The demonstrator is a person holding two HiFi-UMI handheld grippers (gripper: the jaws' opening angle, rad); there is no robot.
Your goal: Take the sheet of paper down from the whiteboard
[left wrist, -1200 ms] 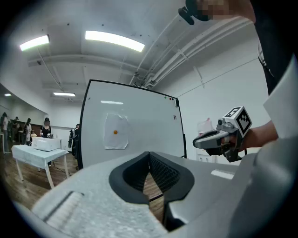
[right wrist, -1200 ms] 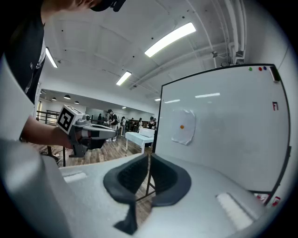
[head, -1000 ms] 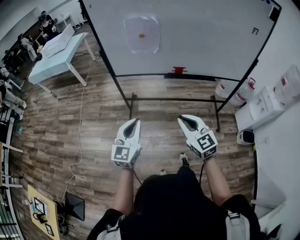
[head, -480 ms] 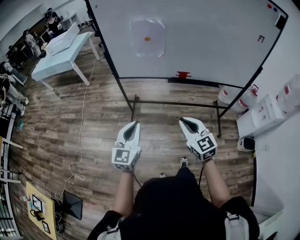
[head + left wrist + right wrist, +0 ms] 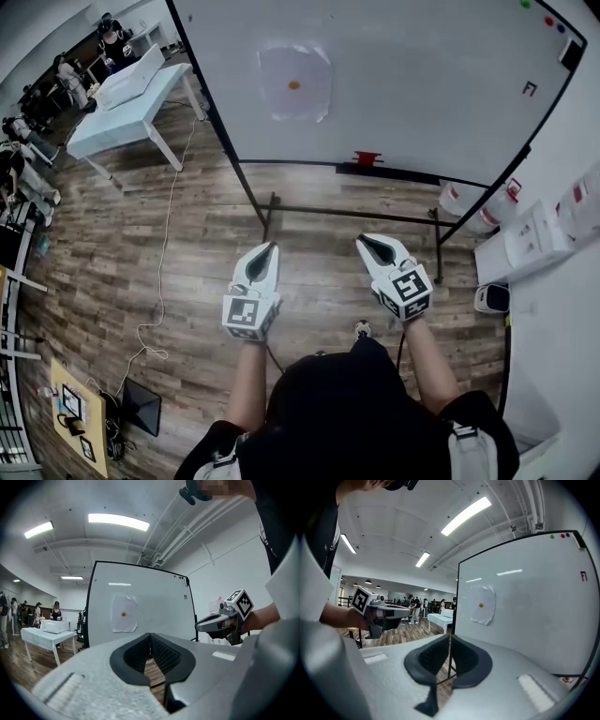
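Observation:
A white sheet of paper (image 5: 294,83) hangs on the whiteboard (image 5: 403,84), pinned by an orange round magnet (image 5: 293,85). The same sheet of paper (image 5: 124,614) shows in the left gripper view and as the sheet of paper (image 5: 482,604) in the right gripper view. My left gripper (image 5: 270,246) and right gripper (image 5: 366,240) are held side by side over the floor, well short of the board. Both point towards it, shut and empty. The left gripper (image 5: 150,634) and right gripper (image 5: 450,636) show jaws closed together.
A red object (image 5: 367,158) sits on the board's tray. The stand's floor bars (image 5: 347,212) lie between me and the board. A white table (image 5: 127,111) and several people stand at left. Boxes and containers (image 5: 525,230) sit at right. A cable (image 5: 164,225) runs over the wooden floor.
The whiteboard and sheet have drifted slightly lower and right in the head view as I step closer. Both grippers keep their pose and stay shut.

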